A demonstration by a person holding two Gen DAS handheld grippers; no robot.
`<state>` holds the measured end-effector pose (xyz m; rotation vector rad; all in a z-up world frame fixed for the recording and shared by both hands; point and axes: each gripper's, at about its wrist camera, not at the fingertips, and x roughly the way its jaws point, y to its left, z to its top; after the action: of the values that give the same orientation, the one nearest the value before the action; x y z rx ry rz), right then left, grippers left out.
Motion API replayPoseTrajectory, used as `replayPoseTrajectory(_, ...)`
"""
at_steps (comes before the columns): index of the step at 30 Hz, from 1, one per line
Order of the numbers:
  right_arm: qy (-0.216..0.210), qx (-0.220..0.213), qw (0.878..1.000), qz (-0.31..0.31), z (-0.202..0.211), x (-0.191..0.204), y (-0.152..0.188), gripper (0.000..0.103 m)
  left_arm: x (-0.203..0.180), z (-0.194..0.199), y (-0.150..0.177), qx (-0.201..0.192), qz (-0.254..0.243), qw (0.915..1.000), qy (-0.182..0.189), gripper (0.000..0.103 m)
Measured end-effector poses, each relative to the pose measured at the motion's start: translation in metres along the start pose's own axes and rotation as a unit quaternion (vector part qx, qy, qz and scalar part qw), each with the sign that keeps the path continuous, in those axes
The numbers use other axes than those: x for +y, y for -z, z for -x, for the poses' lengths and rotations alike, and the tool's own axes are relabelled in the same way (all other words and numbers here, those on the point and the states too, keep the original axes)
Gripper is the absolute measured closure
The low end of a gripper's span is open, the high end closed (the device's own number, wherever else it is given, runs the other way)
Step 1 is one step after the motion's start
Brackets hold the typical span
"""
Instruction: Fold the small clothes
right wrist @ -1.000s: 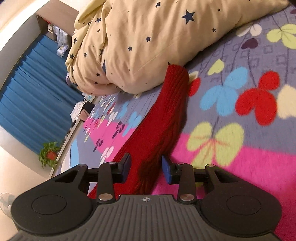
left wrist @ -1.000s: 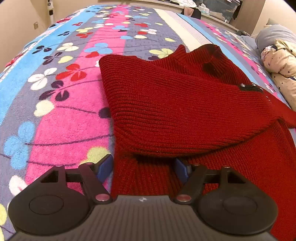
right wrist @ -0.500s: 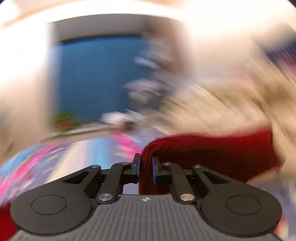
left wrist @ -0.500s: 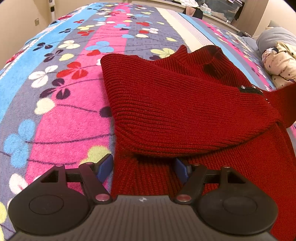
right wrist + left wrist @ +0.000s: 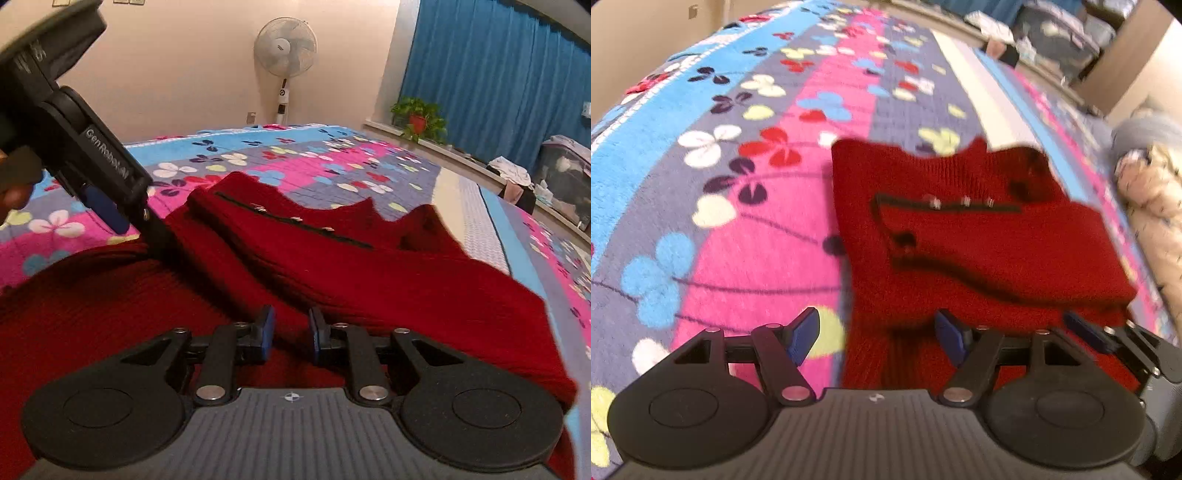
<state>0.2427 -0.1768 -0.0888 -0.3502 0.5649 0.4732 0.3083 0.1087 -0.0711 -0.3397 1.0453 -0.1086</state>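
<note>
A red knit sweater [image 5: 979,236] lies on the flowered blanket, both sleeves folded across its body; a black trim with small buttons shows on the top sleeve [image 5: 295,221]. My left gripper [image 5: 877,328] is open and empty, low over the sweater's near hem. My right gripper [image 5: 291,332] is open with a narrow gap, just over the sleeve's cuff end [image 5: 424,306], holding nothing. The right gripper's fingers [image 5: 1086,332] show at the left wrist view's lower right. The left gripper [image 5: 107,206] shows at the right wrist view's left.
The bed's flowered blanket [image 5: 738,184] spreads left of the sweater. A star-print duvet [image 5: 1152,221] lies at the right. A fan [image 5: 286,48], a potted plant [image 5: 419,118], blue curtains [image 5: 498,81] and storage boxes [image 5: 565,166] stand beyond the bed.
My right gripper closed on the far sleeve, swung it across the sweater's body, and has let it go. The left gripper has drawn back a little.
</note>
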Motion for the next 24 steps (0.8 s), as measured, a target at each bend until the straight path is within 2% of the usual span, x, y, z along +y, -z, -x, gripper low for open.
replayPoseTrajectory(2,0.036,-0.001,0.999,-0.017,0.009,-0.032,-0.002,0.075,0.003,0.004,-0.003,-0.006,0.011,0.9999,0.003,0.029)
replayPoseTrajectory(4,0.094,0.000,0.993,-0.065,0.013,-0.069,-0.001,0.071,0.004,0.005,-0.004,-0.006,0.015,0.9999,0.001,0.029)
replayPoseTrajectory(7,0.174,-0.008,0.972,-0.160,0.016,-0.122,0.006,0.059,0.005,0.003,-0.005,-0.003,0.020,0.9998,-0.003,0.029)
replayPoseTrajectory(8,0.184,-0.001,0.965,-0.186,0.015,-0.137,0.014,0.058,0.005,0.003,-0.004,-0.004,0.020,0.9998,-0.004,0.029)
replayPoseTrajectory(9,0.182,0.036,0.959,-0.213,0.006,-0.155,0.028,0.059,0.005,0.002,-0.004,-0.004,0.019,0.9998,-0.004,0.029)
replayPoseTrajectory(10,0.182,0.089,0.948,-0.246,-0.005,-0.173,0.043,0.062,0.005,0.002,-0.004,-0.004,0.018,0.9998,-0.005,0.029)
replayPoseTrajectory(11,0.195,0.106,0.937,-0.269,-0.005,-0.184,0.056,0.057,0.005,0.002,-0.003,-0.003,0.016,0.9998,-0.008,0.029)
replayPoseTrajectory(13,0.167,0.092,0.922,-0.338,0.017,-0.203,0.069,0.057,0.007,0.002,-0.001,-0.002,0.013,0.9998,-0.013,0.029)
replayPoseTrajectory(14,0.166,0.089,0.918,-0.348,0.028,-0.204,0.069,0.057,0.008,0.003,0.000,-0.003,0.012,0.9998,-0.014,0.029)
replayPoseTrajectory(17,0.201,0.093,0.927,-0.302,0.069,-0.186,0.066,0.057,0.008,0.011,0.005,-0.014,0.011,0.9997,-0.018,0.029)
replayPoseTrajectory(24,0.167,0.089,0.927,-0.323,0.180,-0.145,0.089,0.054,-0.001,0.065,0.037,-0.081,0.001,0.9962,-0.032,0.029)
